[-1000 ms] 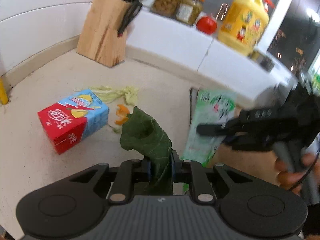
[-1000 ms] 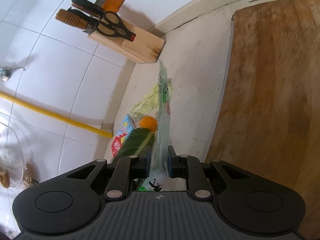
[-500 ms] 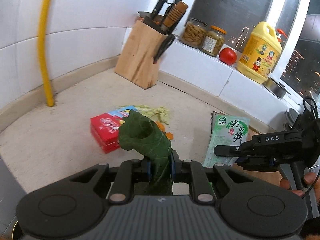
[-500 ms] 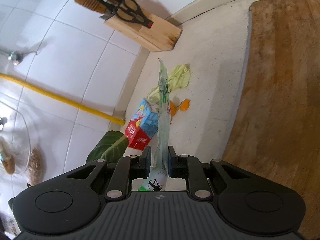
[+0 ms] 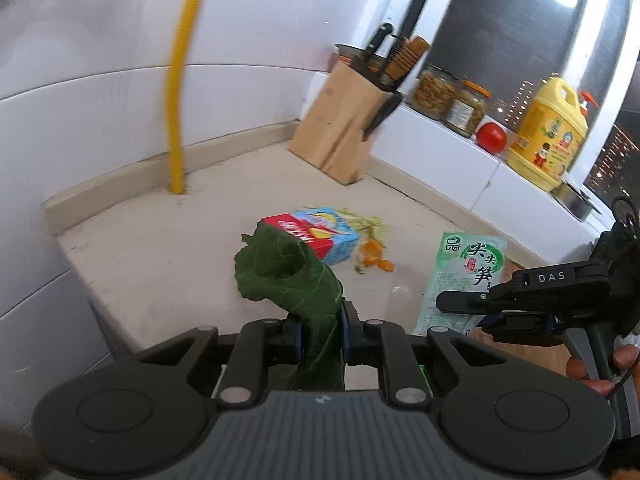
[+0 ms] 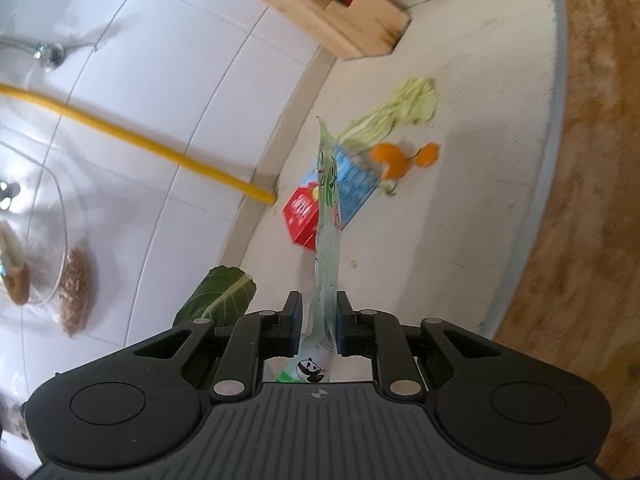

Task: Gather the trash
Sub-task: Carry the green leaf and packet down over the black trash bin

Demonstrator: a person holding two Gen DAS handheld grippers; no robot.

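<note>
My left gripper (image 5: 320, 330) is shut on a dark green leaf (image 5: 288, 276) and holds it above the counter. My right gripper (image 6: 318, 320) is shut on a green plastic food wrapper (image 6: 327, 216), seen edge-on; it also shows in the left wrist view (image 5: 468, 268), with the right gripper (image 5: 456, 306) at its lower edge. The leaf shows in the right wrist view (image 6: 220, 294). On the counter lie a red and blue drink carton (image 5: 316, 236), pale cabbage scraps (image 6: 396, 112) and orange peel (image 5: 374, 260).
A wooden knife block (image 5: 344, 132) stands in the back corner. A yellow pipe (image 5: 180, 80) runs up the tiled wall. Jars (image 5: 434, 92), a tomato (image 5: 490, 138) and a yellow bottle (image 5: 550, 136) line the sill. A wooden cutting board (image 6: 580, 200) lies right.
Both grippers have pulled back and up from the counter with their loads. The carton, scraps and knife block now look farther away.
</note>
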